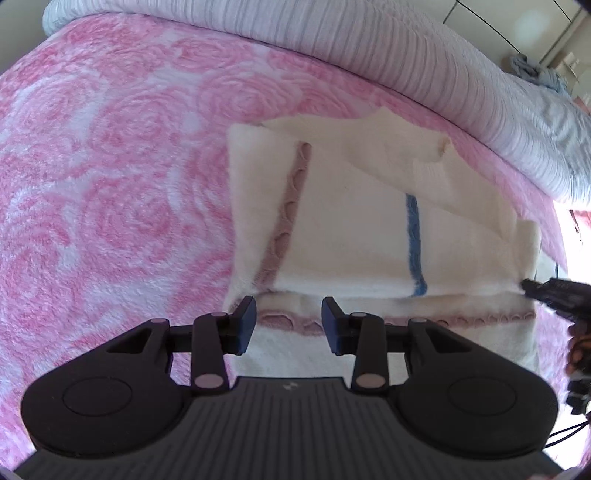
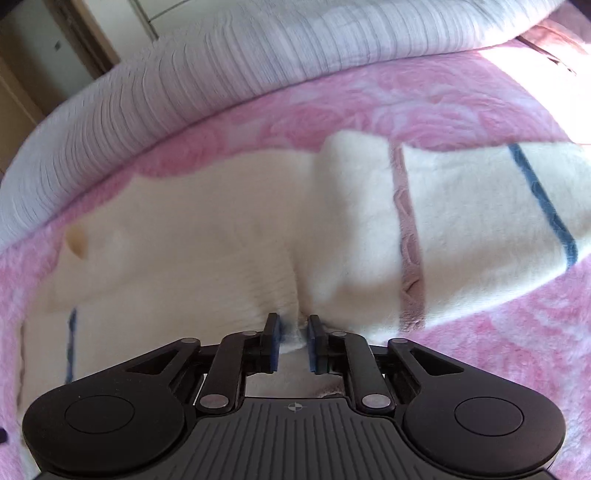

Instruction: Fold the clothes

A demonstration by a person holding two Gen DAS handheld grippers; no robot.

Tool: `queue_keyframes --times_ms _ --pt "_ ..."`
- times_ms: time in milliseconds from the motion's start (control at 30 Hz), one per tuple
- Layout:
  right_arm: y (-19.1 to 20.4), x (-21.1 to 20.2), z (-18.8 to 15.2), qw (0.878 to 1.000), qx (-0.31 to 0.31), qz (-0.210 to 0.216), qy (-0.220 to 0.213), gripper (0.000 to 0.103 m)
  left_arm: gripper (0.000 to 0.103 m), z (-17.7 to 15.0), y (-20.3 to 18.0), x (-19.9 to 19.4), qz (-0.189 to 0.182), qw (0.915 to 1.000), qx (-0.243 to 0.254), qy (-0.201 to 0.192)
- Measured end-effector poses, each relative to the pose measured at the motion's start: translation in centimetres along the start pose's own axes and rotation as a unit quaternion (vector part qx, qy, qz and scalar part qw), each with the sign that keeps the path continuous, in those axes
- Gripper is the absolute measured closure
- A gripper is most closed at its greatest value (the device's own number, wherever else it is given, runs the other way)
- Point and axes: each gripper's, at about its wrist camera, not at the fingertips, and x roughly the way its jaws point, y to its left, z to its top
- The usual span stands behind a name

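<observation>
A cream fuzzy garment (image 1: 351, 240) with mauve and blue stripes lies partly folded on the pink rose blanket (image 1: 110, 184). My left gripper (image 1: 288, 317) hovers open over the garment's near mauve-trimmed edge, nothing between its pads. At the garment's right edge the dark tip of my right gripper (image 1: 526, 286) shows. In the right wrist view the garment (image 2: 221, 229) spreads ahead, puckered toward my right gripper (image 2: 293, 332). Its jaws stand narrowly apart with a small fold of the cream fabric between them; the pads do not clearly press on it.
A white ribbed duvet (image 1: 369, 48) is bunched along the far side of the bed, also in the right wrist view as the duvet (image 2: 184, 74). Cupboard doors (image 1: 517, 22) and a heap of bluish clothes (image 1: 532, 68) are beyond. Pink blanket (image 2: 498, 350) lies to the right.
</observation>
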Motion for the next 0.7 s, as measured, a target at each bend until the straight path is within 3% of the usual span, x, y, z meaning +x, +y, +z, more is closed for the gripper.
queue_keyframes --times_ms 100,133,200,267,367,500,600,700 --pt "0.5 -2.7 0.2 0.998 -0.015 -0.018 -0.053 0.083 0.07 -0.3 -0.9 0.3 0.005 1.0 0.0 0.003" --pt "0.5 -3.2 0.1 0.997 -0.024 -0.005 -0.069 0.082 0.07 -0.4 -1.3 0.4 0.006 1.0 0.001 0.004" --pt "0.4 -2.4 0.0 0.997 -0.046 0.036 -0.053 0.081 0.07 -0.6 -2.2 0.7 0.009 0.9999 0.003 0.006" --pt "0.0 0.1 -0.4 0.997 -0.065 0.039 0.005 0.08 0.07 -0.9 -3.3 1.1 0.013 0.9998 0.008 0.012" --pt "-1.6 0.5 -0.6 0.997 -0.057 0.05 0.03 0.081 0.069 -1.3 -4.9 1.1 0.017 0.9996 0.017 0.015" --pt "-6.5 -2.3 0.2 0.996 0.019 0.081 0.02 0.081 0.069 -2.1 -6.6 0.9 0.029 0.9993 0.016 0.02" --pt "-13.4 -4.0 0.8 0.993 0.099 0.06 0.011 0.079 0.069 -2.1 -8.1 0.5 0.027 0.9994 0.006 0.02" --pt "-22.0 -5.3 1.3 0.975 0.218 0.041 -0.011 0.078 0.069 -2.0 -9.8 0.4 0.026 0.9995 0.005 0.02"
